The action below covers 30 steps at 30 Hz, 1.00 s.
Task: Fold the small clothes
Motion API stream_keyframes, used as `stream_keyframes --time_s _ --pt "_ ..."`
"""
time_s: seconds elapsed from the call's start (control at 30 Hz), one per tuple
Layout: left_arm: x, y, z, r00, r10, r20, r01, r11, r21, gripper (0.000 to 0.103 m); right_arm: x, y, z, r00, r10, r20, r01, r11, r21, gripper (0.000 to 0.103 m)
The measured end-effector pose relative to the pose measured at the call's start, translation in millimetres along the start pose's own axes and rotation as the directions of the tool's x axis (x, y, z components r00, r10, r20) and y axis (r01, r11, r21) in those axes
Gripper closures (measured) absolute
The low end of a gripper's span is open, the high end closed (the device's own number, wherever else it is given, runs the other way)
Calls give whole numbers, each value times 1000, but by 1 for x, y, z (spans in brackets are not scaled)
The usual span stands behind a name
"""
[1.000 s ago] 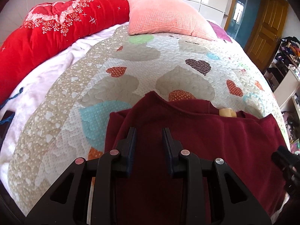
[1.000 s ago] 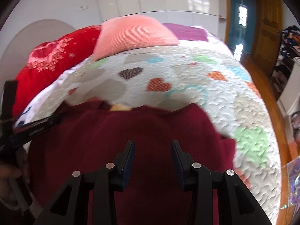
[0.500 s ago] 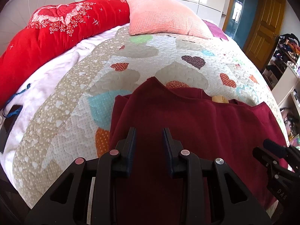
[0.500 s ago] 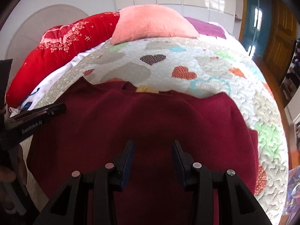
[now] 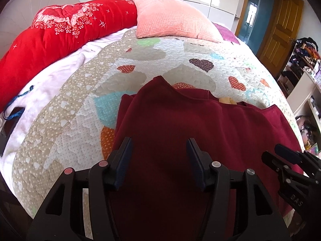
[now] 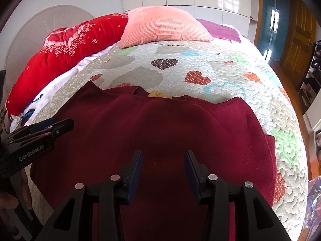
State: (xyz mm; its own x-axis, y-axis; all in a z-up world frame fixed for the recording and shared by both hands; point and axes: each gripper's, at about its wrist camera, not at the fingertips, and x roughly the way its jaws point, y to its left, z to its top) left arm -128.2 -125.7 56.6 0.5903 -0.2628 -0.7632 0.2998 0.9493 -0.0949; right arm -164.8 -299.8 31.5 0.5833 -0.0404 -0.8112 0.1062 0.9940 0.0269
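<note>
Nearest to us, our left gripper (image 5: 159, 150) hangs just above the dark maroon fleece garment (image 5: 200, 132), its jaws opening and already standing wide, with only flat cloth showing below the gap and nothing pinched between the pads. We judge that it has no grip on the fabric here and is free to look for the next edge. Our right gripper (image 6: 163, 161) points down over the same garment (image 6: 160, 132) at a narrower spread, its jaws opening too; the cloth lies beneath them, not between them, so it holds nothing either. Each tool shows at the edge of the other's view, so they work side by side near the close hem.

The garment lies spread flat near the close edge of the bed, neckline away from us, a small yellow label (image 6: 159, 94) showing at the collar. The right side looks doubled over itself, though we cannot tell how many layers there are. We take it that the piece was laid out flat so that its sides can be brought inward cleanly.

It rests on a pale quilted bedspread with coloured hearts (image 6: 200, 68), a soft surface that may drag on the fleece. Farther off sit a salmon-pink ribbed cushion (image 5: 172, 18) and a red flowered quilt roll (image 5: 60, 32).

We see no basket, box or drawer for the folded clothes; shelves at the far right are too blurred to read.
</note>
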Motion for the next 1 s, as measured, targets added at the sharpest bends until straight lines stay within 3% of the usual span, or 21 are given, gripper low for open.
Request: stream_keyframes --time_s 0.27,0.5,1.0 --pt "-20 14 -13 1000 8 30 -8 1000 -9 48 4 6 1 1000 3 -3 -4 1000 -8 56" --pt "-31 40 -18 999 -6 34 9 997 -71 48 9 13 4 1000 2 -10 -2 1000 -21 56" --pt "-29 61 -29 999 -31 12 33 992 -119 48 18 23 8 1000 6 -21 -7 999 -47 55"
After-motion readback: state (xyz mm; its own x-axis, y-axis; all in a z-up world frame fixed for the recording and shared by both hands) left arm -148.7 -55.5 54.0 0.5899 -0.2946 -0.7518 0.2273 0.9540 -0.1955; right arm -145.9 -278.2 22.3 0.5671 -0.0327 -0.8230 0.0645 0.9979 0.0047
